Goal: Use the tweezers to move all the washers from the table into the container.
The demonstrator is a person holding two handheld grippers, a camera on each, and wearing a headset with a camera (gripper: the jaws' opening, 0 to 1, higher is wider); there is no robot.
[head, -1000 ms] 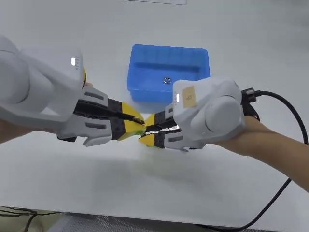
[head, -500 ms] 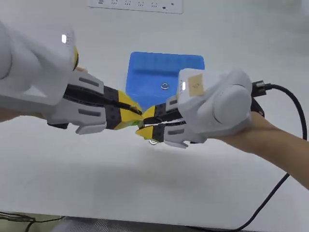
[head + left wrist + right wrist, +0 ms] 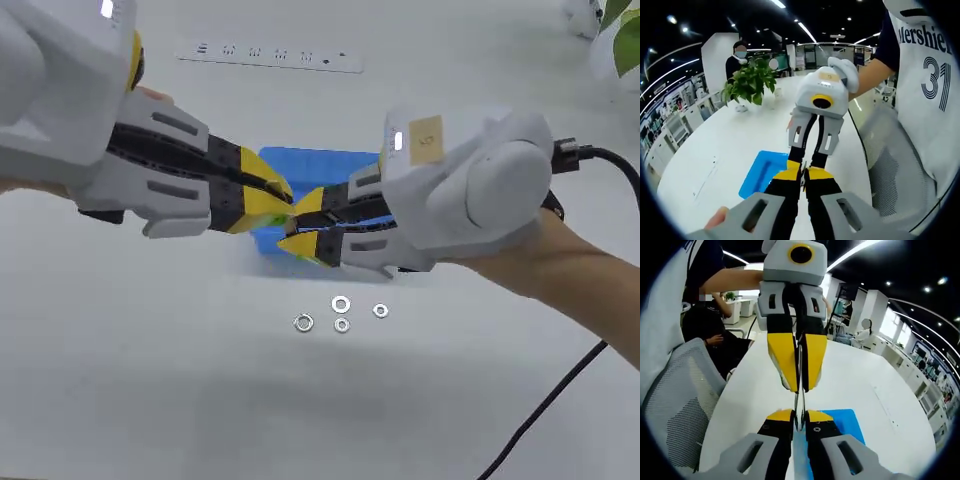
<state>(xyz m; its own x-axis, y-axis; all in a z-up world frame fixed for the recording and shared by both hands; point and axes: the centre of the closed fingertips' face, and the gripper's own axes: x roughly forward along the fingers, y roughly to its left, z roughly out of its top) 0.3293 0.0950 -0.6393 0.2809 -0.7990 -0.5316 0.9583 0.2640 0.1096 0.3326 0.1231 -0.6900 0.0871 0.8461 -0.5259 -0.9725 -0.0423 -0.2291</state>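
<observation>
My two grippers meet tip to tip above the white table. The left gripper point(image 3: 283, 203) comes in from the left and the right gripper point(image 3: 296, 236) from the right. Thin metal tweezers point(image 3: 799, 399) run between the two pairs of yellow jaws, and both look shut on them; the tweezers point(image 3: 803, 173) show as a sliver in the left gripper view. Several small metal washers point(image 3: 341, 305) lie loose on the table just below the jaws. The blue container point(image 3: 330, 164) sits behind the grippers, mostly hidden by them, its inside not visible.
A white power strip point(image 3: 275, 54) lies at the table's far side and a black cable point(image 3: 560, 400) trails from the right gripper. A potted plant point(image 3: 626, 36) stands at the far right corner. A mesh chair point(image 3: 685, 390) stands beside the table.
Both grippers have risen off the table, still tip to tip, and the washers under them have come into sight. The head camera has tilted up.
</observation>
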